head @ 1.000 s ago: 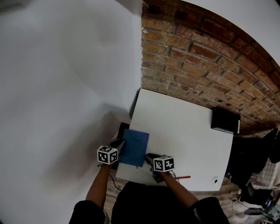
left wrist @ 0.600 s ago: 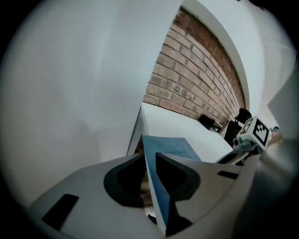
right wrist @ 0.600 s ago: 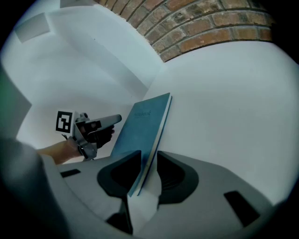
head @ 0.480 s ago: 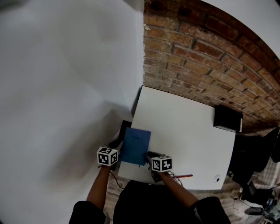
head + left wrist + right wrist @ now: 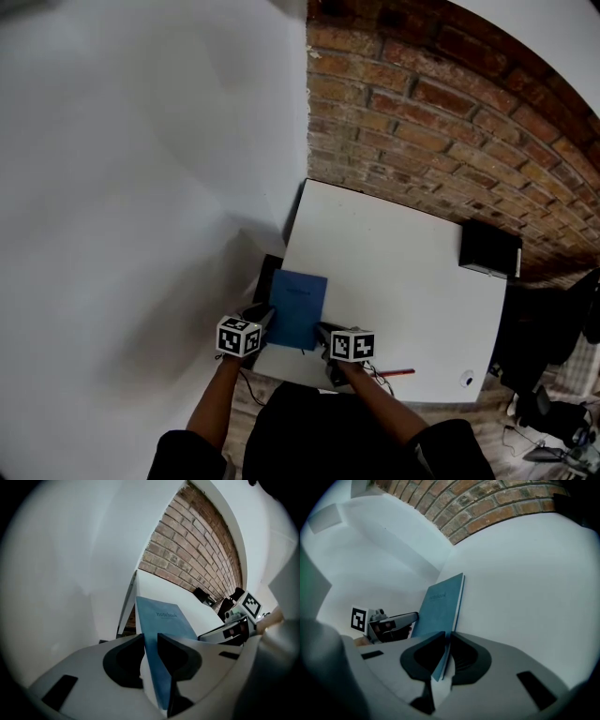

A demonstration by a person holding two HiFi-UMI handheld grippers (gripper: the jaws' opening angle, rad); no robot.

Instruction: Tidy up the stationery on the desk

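Two grippers pinch the blue notebook [image 5: 297,310] at the near left corner of the white desk [image 5: 394,262], left gripper [image 5: 150,651] and right gripper [image 5: 446,649] each clamped on an edge, red pen [image 5: 394,373] just right, black box [image 5: 488,249] far back by the brick wall [image 5: 422,103].

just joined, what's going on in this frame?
A person holds a gripper in each hand, and both are shut on one blue notebook: the left gripper at its near-left corner, the right gripper at its near-right corner. The notebook is at the white desk's near-left corner, partly past the edge. A red pen lies untouched near the front edge, and a black box stands at the far right.
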